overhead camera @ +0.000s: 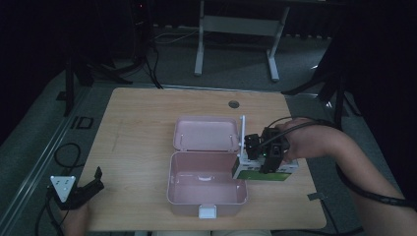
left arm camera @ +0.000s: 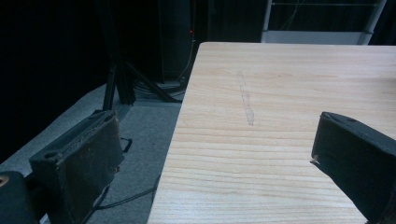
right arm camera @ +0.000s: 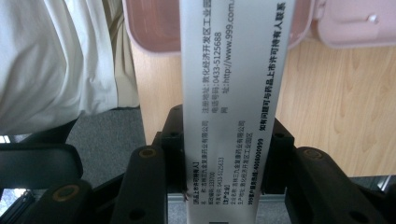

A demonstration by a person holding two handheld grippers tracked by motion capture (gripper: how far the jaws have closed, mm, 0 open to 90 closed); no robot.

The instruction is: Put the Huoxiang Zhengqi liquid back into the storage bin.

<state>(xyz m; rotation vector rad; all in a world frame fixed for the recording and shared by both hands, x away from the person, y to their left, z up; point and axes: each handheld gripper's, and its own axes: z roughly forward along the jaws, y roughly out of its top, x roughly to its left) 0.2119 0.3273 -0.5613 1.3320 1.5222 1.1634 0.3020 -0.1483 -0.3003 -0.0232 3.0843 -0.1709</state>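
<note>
My right gripper (overhead camera: 246,156) clamps a white-and-green printed carton (overhead camera: 268,172), long axis toward the open pink plastic box (overhead camera: 206,194); its Chinese print is readable from the right gripper view. My left gripper (overhead camera: 91,184) gapes empty at the wooden table's (overhead camera: 142,118) corner.

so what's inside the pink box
The open pink box looks nearly empty: bare pink floor with a small pale fitting. Its right end is covered by the white and green carton held in the right claw.

White-green printed carton (overhead camera: 268,169) beside open pink lidded box (overhead camera: 206,189), right.
</note>
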